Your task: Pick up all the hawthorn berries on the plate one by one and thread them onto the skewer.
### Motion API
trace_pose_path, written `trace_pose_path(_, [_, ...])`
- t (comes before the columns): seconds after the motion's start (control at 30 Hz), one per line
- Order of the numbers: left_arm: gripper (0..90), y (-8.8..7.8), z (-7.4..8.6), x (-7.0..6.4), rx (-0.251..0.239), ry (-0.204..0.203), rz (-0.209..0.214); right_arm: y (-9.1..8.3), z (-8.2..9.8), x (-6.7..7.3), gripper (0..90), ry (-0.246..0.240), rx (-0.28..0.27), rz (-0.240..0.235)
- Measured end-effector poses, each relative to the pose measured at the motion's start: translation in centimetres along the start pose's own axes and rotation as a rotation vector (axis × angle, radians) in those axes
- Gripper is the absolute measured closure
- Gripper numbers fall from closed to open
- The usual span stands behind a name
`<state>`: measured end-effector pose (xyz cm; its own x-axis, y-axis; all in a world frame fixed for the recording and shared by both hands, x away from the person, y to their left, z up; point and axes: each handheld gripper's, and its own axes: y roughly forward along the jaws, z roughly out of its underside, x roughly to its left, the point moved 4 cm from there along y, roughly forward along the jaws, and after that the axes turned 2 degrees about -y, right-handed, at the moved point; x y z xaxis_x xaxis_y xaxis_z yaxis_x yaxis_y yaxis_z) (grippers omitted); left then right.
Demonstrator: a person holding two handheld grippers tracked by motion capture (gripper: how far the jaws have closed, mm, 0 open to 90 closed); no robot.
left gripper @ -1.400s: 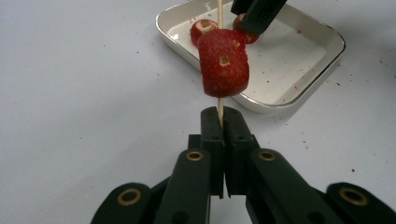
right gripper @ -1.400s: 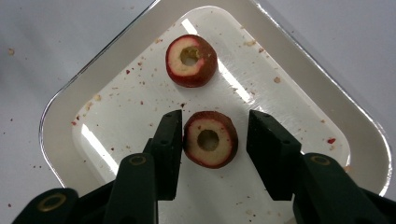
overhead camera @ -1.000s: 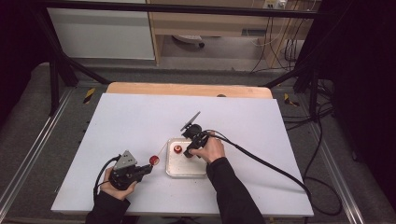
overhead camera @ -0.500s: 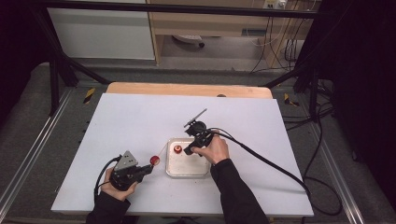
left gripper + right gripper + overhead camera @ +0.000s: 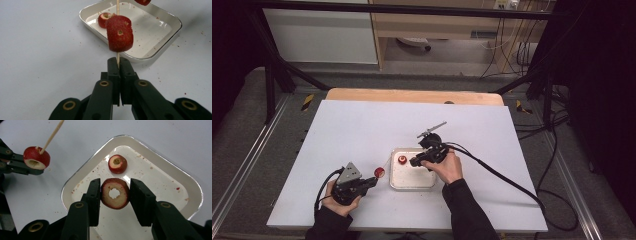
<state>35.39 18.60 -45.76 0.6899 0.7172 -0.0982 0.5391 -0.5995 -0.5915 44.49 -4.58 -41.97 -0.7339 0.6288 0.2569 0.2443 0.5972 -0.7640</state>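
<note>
White tray (image 5: 412, 182) sits on the worktop (image 5: 362, 125), shallow, rounded corners, shiny rim. Inside it: one loose fruit slice (image 5: 117, 164), red skin, pale flesh, hollow core facing up, lying flat on the tray floor toward the far side in your right claw view. Red specks and crumbs are scattered over the tray floor and a few on the worktop beside it.

Your right claw (image 5: 115, 193) is part-closed on a second slice (image 5: 115, 193), a ring with red rim, cream flesh and a round hole through the middle. Both pads press on its edges. It hangs above the tray, hole facing the camera.

Your left claw (image 5: 119, 65) is shut tight on a thin wooden skewer (image 5: 117, 10), gripping it near the lower end. The skewer stands up out of the jaws in your left claw view. A third slice (image 5: 120, 33) is threaded on it just above the jaw tips, dark red skin, dimpled, a small pale hole on its side. In the high view this claw (image 5: 371, 181) sits just left of the tray, with the skewered slice (image 5: 379, 172) close to the tray's left rim.
</note>
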Motion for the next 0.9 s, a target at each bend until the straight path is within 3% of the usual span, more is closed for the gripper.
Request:
trace_pose_path(0.43, [88.0,0.5,-0.3,-0.8,-0.013,-0.001,-0.011,-1.2,1.5,-0.1,62.3,0.07,-0.203,-0.058])
trace_pose_path(0.9, [88.0,1.1,-0.7,-1.9,-0.039,-0.031,-0.017,-2.5,1.4,-0.3,62.3,0.169,-0.436,-0.093])
